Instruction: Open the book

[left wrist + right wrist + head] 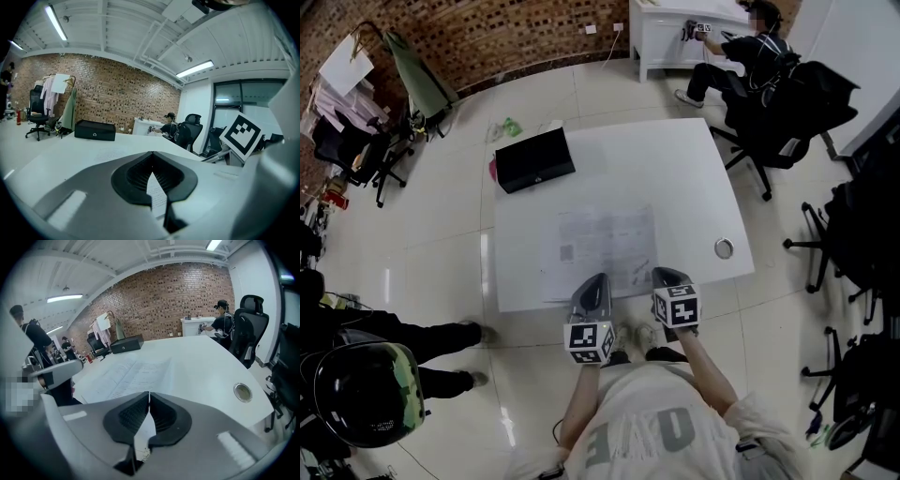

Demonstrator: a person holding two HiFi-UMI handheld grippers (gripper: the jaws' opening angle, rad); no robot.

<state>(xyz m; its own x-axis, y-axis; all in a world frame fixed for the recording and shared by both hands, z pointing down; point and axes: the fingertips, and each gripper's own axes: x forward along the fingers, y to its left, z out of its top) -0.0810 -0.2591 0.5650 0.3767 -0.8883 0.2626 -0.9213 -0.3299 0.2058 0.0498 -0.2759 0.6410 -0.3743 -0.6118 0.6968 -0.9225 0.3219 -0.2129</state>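
While it lies flat, book (600, 246) seems thin, papery.

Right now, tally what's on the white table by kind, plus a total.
open book: 1
black box: 1
round metal cap, set in the tabletop: 1
Total: 3
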